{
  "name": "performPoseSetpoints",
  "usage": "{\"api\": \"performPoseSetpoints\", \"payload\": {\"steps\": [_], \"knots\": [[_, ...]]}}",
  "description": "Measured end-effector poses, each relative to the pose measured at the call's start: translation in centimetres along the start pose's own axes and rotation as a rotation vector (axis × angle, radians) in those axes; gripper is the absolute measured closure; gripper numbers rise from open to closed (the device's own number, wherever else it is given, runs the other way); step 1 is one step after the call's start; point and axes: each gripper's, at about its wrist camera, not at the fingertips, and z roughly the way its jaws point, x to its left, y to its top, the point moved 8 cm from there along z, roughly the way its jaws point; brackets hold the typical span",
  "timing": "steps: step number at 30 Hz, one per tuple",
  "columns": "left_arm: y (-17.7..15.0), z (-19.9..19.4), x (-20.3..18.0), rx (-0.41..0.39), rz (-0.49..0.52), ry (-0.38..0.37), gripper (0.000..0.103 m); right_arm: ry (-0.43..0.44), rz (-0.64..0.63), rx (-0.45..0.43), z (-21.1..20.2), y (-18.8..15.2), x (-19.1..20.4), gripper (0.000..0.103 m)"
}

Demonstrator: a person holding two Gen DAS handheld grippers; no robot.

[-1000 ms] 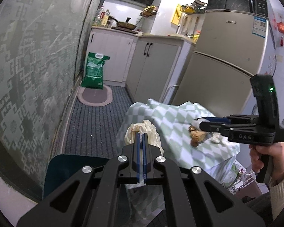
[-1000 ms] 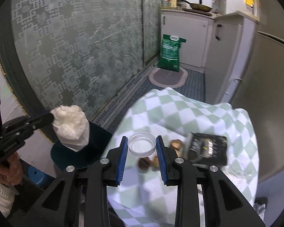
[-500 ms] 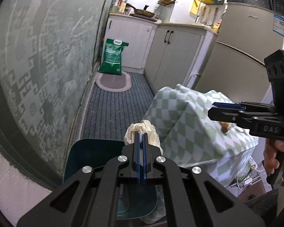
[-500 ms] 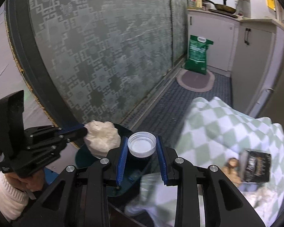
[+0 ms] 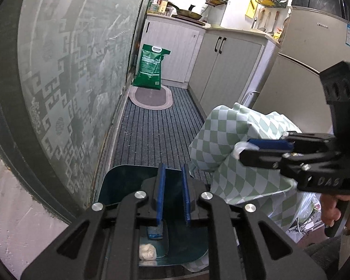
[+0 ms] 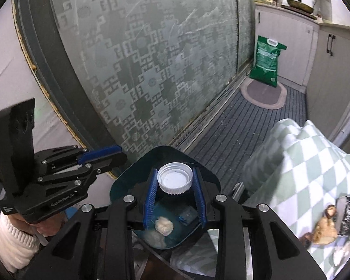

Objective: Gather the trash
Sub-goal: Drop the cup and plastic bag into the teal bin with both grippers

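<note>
A dark teal bin [image 5: 126, 186] [image 6: 133, 182] stands on the floor beside the checkered table. My left gripper [image 5: 173, 193] is open and empty above the bin. A crumpled white tissue [image 5: 147, 251] [image 6: 163, 225] and a small blue wrapper [image 5: 155, 231] [image 6: 187, 215] lie at the bin's bottom. My right gripper [image 6: 175, 193] is shut on a white bottle cap [image 6: 175, 180] and holds it over the bin. It shows from the side in the left wrist view [image 5: 245, 150]. More trash, a dark packet [image 6: 348, 217] and brown scraps [image 6: 324, 228], lies on the table.
The green-and-white checkered tablecloth [image 5: 231, 140] hangs just right of the bin. A patterned glass sliding door [image 5: 65, 70] runs along the left. A green sack [image 5: 150, 66] and an oval mat [image 5: 150, 98] lie at the far end of the striped floor. White cabinets and a fridge [image 5: 298, 81] stand on the right.
My left gripper opened and the tissue it held now lies in the bin. My right gripper carried the bottle cap from the table to above the bin.
</note>
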Motion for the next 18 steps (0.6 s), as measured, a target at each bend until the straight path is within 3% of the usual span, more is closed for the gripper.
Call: {"api": "performPoseSetpoints", "payload": {"steps": [18], "knots": [[0.1, -0.9, 0.9, -0.020, -0.019, -0.014, 0.089, 0.011, -0.002, 0.045, 2.3, -0.3, 1.0, 0.072]]}}
